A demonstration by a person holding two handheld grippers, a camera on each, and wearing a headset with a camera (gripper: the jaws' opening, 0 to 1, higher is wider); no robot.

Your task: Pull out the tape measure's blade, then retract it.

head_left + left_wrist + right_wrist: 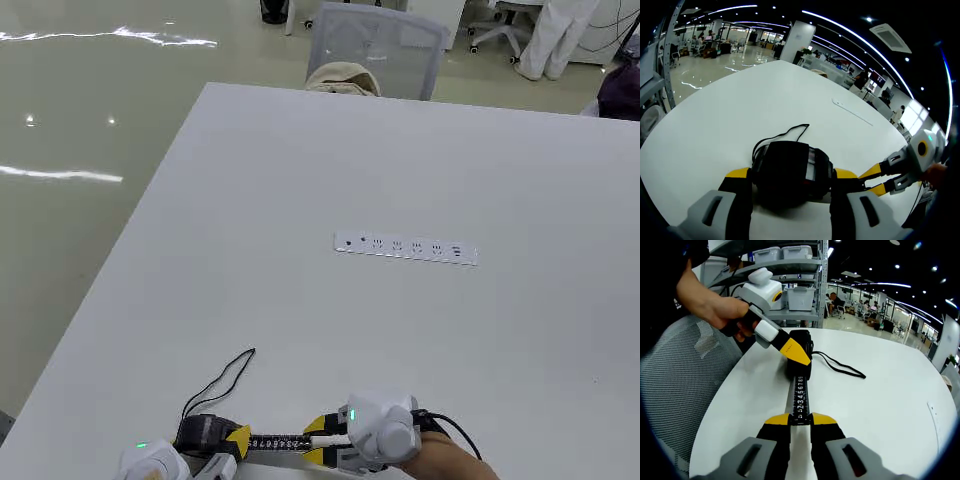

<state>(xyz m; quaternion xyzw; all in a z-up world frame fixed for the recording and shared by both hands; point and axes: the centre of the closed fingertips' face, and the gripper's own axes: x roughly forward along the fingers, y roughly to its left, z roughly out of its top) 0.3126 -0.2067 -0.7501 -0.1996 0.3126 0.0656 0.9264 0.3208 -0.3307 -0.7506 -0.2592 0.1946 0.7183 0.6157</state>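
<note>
Cropping at the head view's lower edge takes off most of both grippers. Left gripper [791,174] jaws cover the flanks of the tape measure case [787,160], and the blade mouth is hidden from that side. Blade [800,396] tip is buried between the right gripper [800,419] jaws; the hook cannot be made out.

Left gripper: jaws closed snug on the black case, one each side. The case sits on the white table [400,170], near the person's edge.

Right gripper: jaws pinched together on the blade's end.

A short run of blade is out between the two grippers, numbered face up. Black strap [225,380] trails from the case across the table.
</note>
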